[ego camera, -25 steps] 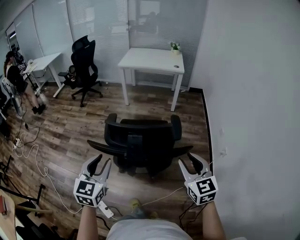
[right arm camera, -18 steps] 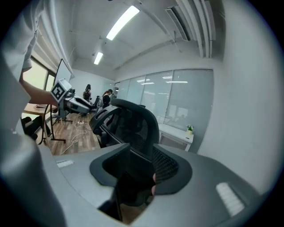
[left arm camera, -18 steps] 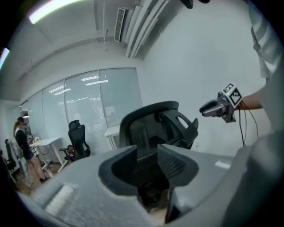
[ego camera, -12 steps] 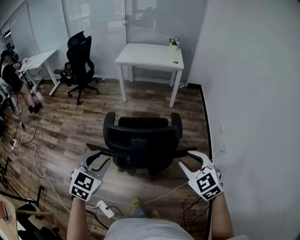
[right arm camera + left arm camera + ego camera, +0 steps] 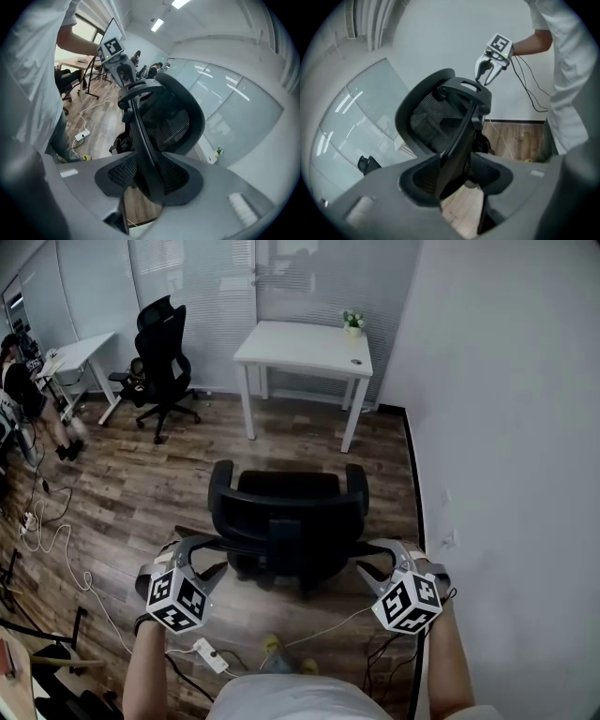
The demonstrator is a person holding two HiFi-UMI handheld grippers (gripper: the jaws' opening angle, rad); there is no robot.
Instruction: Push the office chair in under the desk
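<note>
The black mesh office chair (image 5: 286,517) stands on the wood floor with its back toward me, well short of the white desk (image 5: 305,345) at the far wall. My left gripper (image 5: 190,557) is at the left wing of the backrest frame, my right gripper (image 5: 380,559) at the right wing. In the left gripper view the left gripper (image 5: 459,180) straddles a black frame bar (image 5: 461,140); its jaws have just been opening and stand open round the bar. In the right gripper view the right gripper (image 5: 147,180) is open too, with the frame bar (image 5: 143,140) between its jaws.
A grey wall (image 5: 506,427) runs close along the right. A second black chair (image 5: 161,352) and another white desk (image 5: 80,357) stand at the far left, near a person (image 5: 23,390). Cables and a power strip (image 5: 208,655) lie on the floor by my feet. A small plant (image 5: 352,322) sits on the desk.
Both grippers have rolled inward, dropped and moved forward from free air onto the two outer wings of the chair's backrest frame. The chair and desk have not moved.
</note>
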